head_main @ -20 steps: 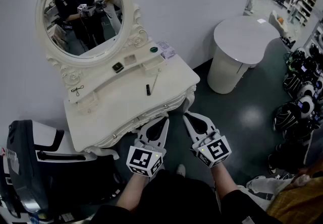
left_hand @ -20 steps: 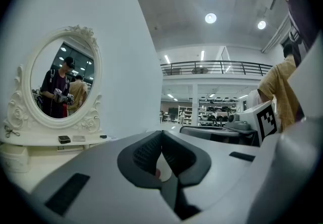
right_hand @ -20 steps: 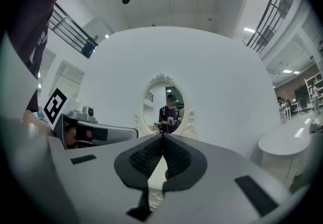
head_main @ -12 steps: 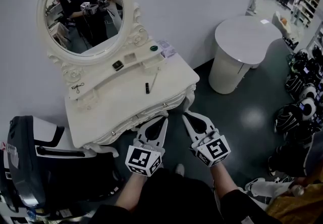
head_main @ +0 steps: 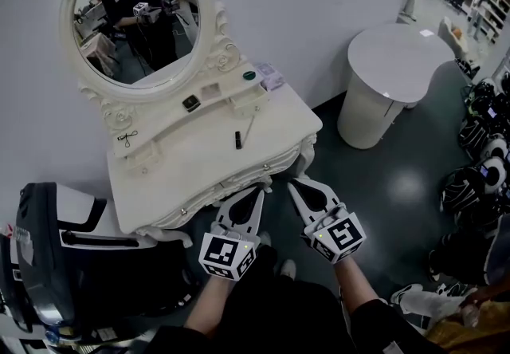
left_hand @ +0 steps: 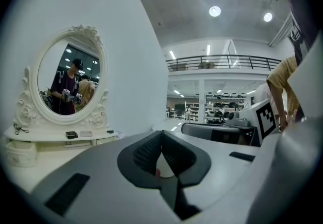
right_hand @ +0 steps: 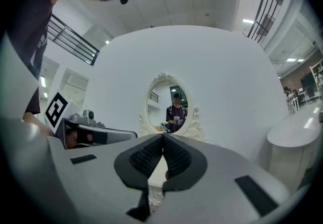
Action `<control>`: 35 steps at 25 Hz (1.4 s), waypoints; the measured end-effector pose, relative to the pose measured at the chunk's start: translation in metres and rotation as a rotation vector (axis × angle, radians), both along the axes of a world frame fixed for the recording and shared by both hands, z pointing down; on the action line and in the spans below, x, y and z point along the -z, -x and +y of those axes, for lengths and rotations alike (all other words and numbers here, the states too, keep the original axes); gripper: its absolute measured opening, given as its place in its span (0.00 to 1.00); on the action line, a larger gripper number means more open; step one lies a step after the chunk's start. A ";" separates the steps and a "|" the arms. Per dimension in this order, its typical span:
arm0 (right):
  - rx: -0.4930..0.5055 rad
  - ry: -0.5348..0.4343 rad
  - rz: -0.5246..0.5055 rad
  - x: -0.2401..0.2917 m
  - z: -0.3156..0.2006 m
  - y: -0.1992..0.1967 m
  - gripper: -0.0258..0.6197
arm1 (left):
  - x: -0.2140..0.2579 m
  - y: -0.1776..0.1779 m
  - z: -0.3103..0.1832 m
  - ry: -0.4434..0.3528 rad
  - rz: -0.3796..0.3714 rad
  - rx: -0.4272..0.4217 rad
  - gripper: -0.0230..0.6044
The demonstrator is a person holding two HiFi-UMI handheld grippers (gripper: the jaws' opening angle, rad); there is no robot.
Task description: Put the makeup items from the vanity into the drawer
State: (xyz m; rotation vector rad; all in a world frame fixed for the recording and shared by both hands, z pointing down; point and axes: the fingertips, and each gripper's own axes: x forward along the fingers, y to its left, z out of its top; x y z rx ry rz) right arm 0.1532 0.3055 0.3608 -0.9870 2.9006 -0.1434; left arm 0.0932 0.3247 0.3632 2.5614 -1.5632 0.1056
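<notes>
A white carved vanity (head_main: 191, 169) with an oval mirror (head_main: 131, 17) stands against the wall. On its top lie a small black tube (head_main: 237, 139) and a thin pale stick (head_main: 249, 129). Its raised shelf holds a black compact (head_main: 190, 104), a pale square case (head_main: 210, 92), a green-lidded jar (head_main: 249, 75), a lilac packet (head_main: 269, 76) and a black curler (head_main: 126, 138). My left gripper (head_main: 260, 187) and right gripper (head_main: 292, 182) hover just before the vanity's front edge, both shut and empty. In the left gripper view the compact (left_hand: 71, 134) shows on the shelf.
A round white pedestal table (head_main: 398, 53) stands to the right. A black and white chair (head_main: 56, 249) sits at the vanity's left. Helmets and gear (head_main: 478, 153) crowd the right edge. Dark glossy floor lies between the vanity and the table.
The view has shifted slightly, so the vanity and table sit a little further right and lower. Both grippers stay shut in about the same place before the vanity.
</notes>
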 end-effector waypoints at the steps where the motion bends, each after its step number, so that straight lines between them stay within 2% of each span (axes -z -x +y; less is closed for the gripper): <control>1: 0.001 0.003 0.001 -0.002 -0.003 0.002 0.08 | -0.001 0.003 -0.003 0.002 0.000 0.002 0.06; 19: -0.012 0.091 0.019 -0.035 -0.087 0.058 0.08 | -0.035 0.059 -0.093 0.077 0.020 -0.015 0.06; 35: -0.077 0.148 0.026 -0.043 -0.149 0.104 0.08 | -0.049 0.106 -0.158 0.124 0.055 -0.080 0.06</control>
